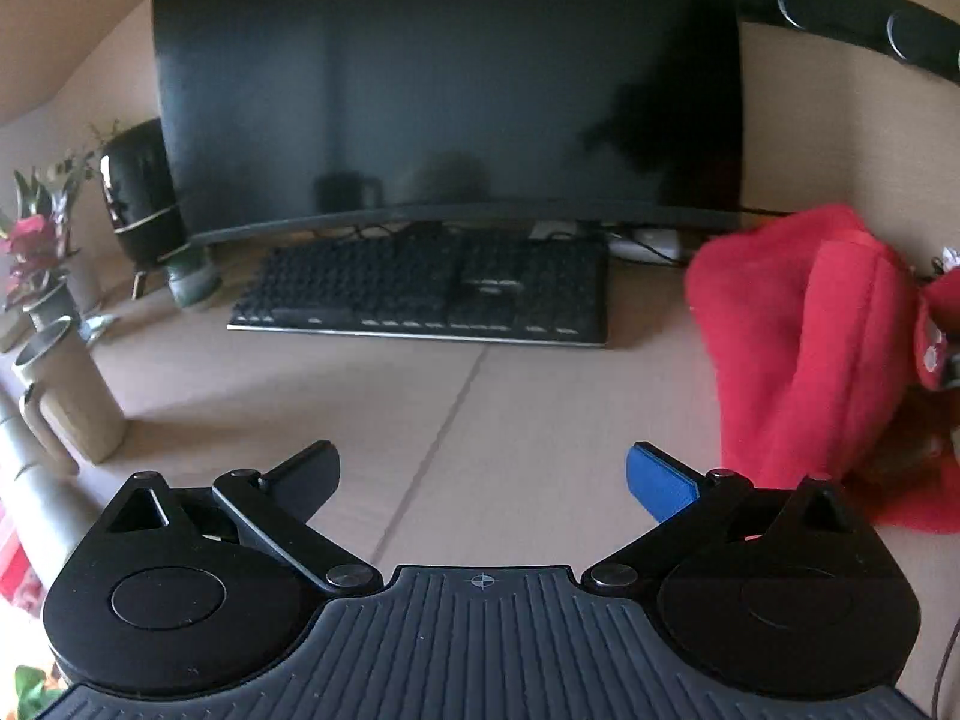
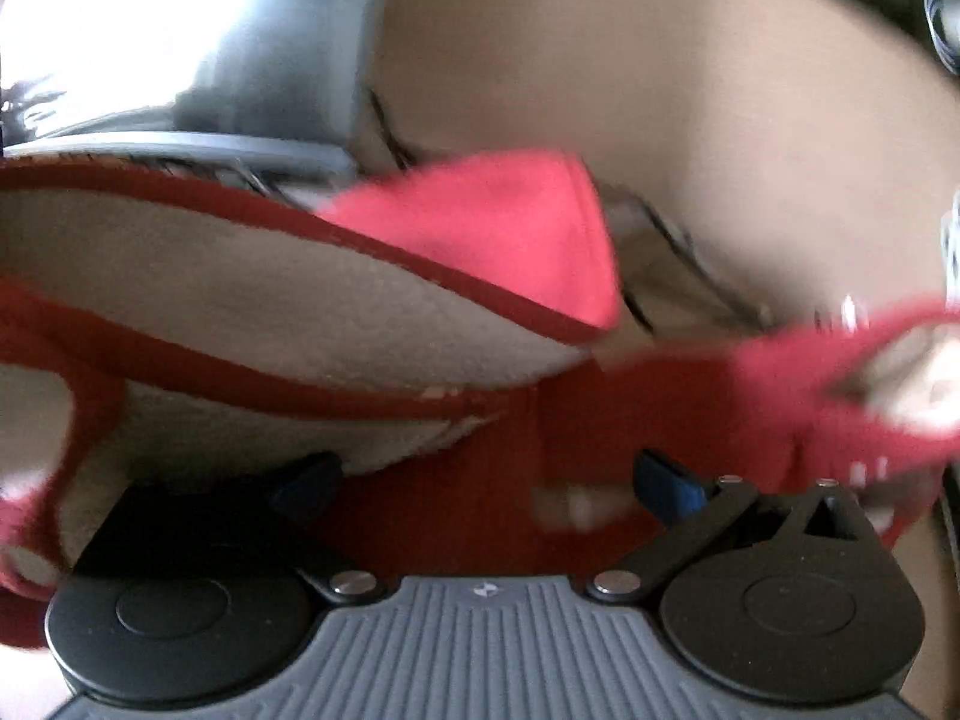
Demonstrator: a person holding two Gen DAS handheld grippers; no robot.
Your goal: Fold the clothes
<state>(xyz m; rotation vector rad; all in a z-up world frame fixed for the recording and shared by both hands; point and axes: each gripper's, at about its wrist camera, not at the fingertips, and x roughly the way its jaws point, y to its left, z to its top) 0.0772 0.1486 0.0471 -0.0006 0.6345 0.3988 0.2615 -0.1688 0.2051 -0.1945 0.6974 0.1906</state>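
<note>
Brown desk [image 1: 480, 396] with a centre seam carries a keyboard [image 1: 420, 294] at twelve o'clock, a dark monitor [image 1: 444, 90] behind it and a beige mug [image 1: 66, 396] at nine o'clock.

Left gripper [image 1: 480, 480]: jaws spread wide, nothing between them, hovering over bare desk.

Right gripper [image 2: 480, 486]: jaws also apart; red cloth lies across the gap, but no pinch is visible, and the blur leaves it unclear whether any fabric is caught.

Red garment [image 1: 804, 354]: bunched and standing up in a heap at three o'clock of the left view, not flat and not folded.

Judgement: good work here means laying the garment flat on the open desk toward the seam, each gripper taking a separate hem edge, pinching one layer only, clear of the keyboard.

View comparison: the right wrist view alone shows the cream fleece lining [image 2: 240, 300] and red edging, so the garment [image 2: 630, 420] lies opened up. The left wrist view alone shows the free desk space and the heap's overall shape.
</note>
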